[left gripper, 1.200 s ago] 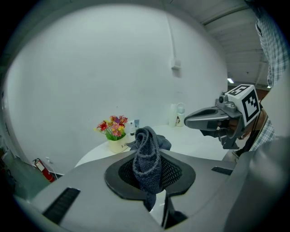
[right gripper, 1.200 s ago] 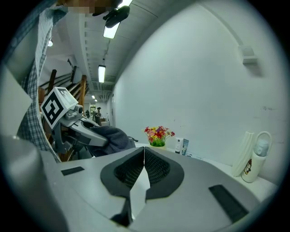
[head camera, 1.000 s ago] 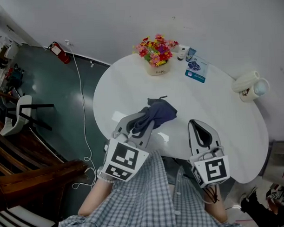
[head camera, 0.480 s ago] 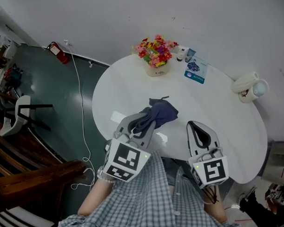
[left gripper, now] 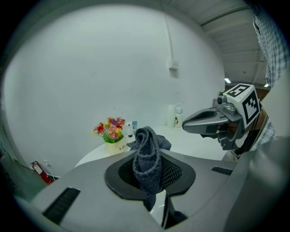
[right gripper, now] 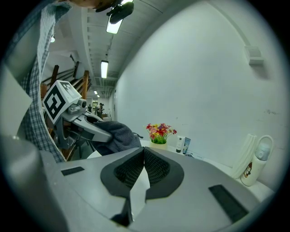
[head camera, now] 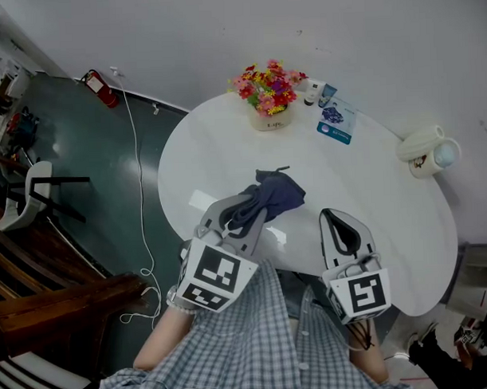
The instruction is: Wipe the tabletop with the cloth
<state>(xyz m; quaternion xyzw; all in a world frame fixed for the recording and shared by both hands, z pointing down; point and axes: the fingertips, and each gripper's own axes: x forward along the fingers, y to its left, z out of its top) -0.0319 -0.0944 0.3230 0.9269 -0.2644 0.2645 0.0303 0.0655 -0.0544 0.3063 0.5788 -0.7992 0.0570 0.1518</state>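
A dark blue-grey cloth lies bunched on the white round tabletop, near its front-left part. My left gripper is shut on the cloth, and a fold of it stands pinched between the jaws while the rest spreads forward onto the table. My right gripper hovers over the table's front edge to the right of the cloth, jaws shut with nothing between them. From the right gripper view, the cloth hangs in the left gripper.
A pot of flowers, two small bottles and a blue leaflet stand at the table's far side. A white kettle-like jug lies at the right edge. Chairs and a cable are on the floor to the left.
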